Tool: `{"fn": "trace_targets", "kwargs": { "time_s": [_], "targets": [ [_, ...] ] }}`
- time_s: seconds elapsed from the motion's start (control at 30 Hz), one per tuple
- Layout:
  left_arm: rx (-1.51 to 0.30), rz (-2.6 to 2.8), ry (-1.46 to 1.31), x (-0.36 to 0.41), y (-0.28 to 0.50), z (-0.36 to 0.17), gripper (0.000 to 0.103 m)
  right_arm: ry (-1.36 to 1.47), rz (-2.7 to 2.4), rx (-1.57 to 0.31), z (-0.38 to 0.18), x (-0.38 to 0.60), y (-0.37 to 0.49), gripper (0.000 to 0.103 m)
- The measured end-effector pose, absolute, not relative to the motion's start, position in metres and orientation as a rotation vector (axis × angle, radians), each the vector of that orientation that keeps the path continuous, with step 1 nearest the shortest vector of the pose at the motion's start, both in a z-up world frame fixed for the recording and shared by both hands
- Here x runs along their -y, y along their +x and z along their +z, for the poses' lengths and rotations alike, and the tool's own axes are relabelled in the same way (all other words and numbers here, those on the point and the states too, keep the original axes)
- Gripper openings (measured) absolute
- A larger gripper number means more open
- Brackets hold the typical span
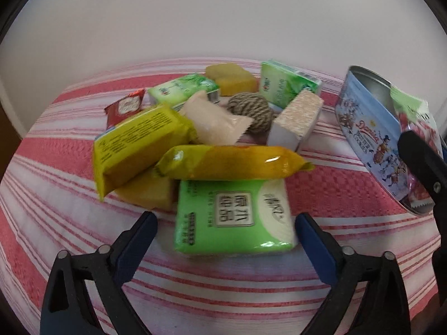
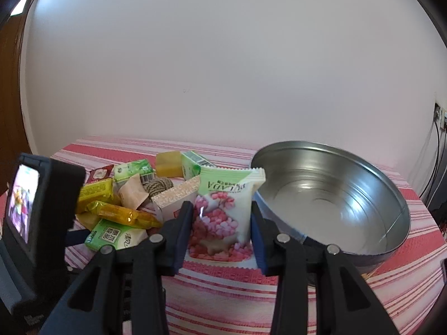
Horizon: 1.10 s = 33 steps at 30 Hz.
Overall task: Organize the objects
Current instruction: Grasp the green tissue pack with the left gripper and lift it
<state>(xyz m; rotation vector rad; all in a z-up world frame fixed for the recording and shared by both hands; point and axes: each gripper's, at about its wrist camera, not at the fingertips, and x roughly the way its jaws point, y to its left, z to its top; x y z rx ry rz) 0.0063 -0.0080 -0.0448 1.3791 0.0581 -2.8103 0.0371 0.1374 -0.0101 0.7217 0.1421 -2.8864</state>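
Striped cloth (image 1: 321, 187) covers counter under your pile. Your right claw (image 2: 222, 223) grips pink snack pack (image 2: 223, 212), just beside tilted tin (image 2: 335, 195). Your left claw (image 1: 226, 229) gapes wide around green tissue pack (image 1: 233, 217), not touching.

A table under a red-and-white striped cloth (image 1: 321, 184) meets a pale wall. A pile of packets rests on the cloth: a green tissue pack (image 1: 233, 217) nearest, a white box (image 1: 293, 118) and twine ball (image 1: 251, 109) behind. A round tin (image 2: 335, 198) stands beside them.
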Motion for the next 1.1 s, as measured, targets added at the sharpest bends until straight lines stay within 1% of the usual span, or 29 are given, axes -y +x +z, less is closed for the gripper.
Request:
{"fn": "trace_targets", "kwargs": {
  "time_s": [0.03, 0.07, 0.1, 0.47, 0.53, 0.63, 0.83, 1.1],
  "targets": [
    [-0.062, -2.810, 1.363, 0.010, 0.008, -0.043, 0.087, 0.724, -2.883, -0.141, -0.010, -0.138, 0.036, 0.040],
    [-0.071, -2.819, 1.347, 0.012, 0.011, -0.041, 0.074, 0.724, -2.879, -0.141, -0.010, -0.138, 0.036, 0.040],
    [-0.077, -2.829, 1.337, 0.013, 0.013, -0.040, 0.071, 0.721, -2.880, -0.143, -0.010, -0.138, 0.036, 0.040],
    [-0.094, -2.844, 1.317, 0.018, 0.035, -0.036, 0.070, 0.717, -2.871, -0.146, -0.012, -0.139, 0.036, 0.040],
    [-0.089, -2.839, 1.298, 0.029, 0.037, -0.033, 0.070, 0.717, -2.869, -0.133, -0.011, -0.140, 0.037, 0.040],
    [-0.076, -2.817, 1.248, 0.040, 0.043, -0.026, 0.070, 0.717, -2.862, -0.103, -0.011, -0.144, 0.037, 0.040],
    [-0.068, -2.787, 1.133, 0.066, 0.056, -0.013, 0.070, 0.711, -2.859, -0.108, -0.012, -0.143, 0.039, 0.040],
    [-0.060, -2.807, 1.024, 0.065, 0.057, -0.003, 0.070, 0.699, -2.859, -0.113, -0.010, -0.144, 0.042, 0.040]
  ]
}}
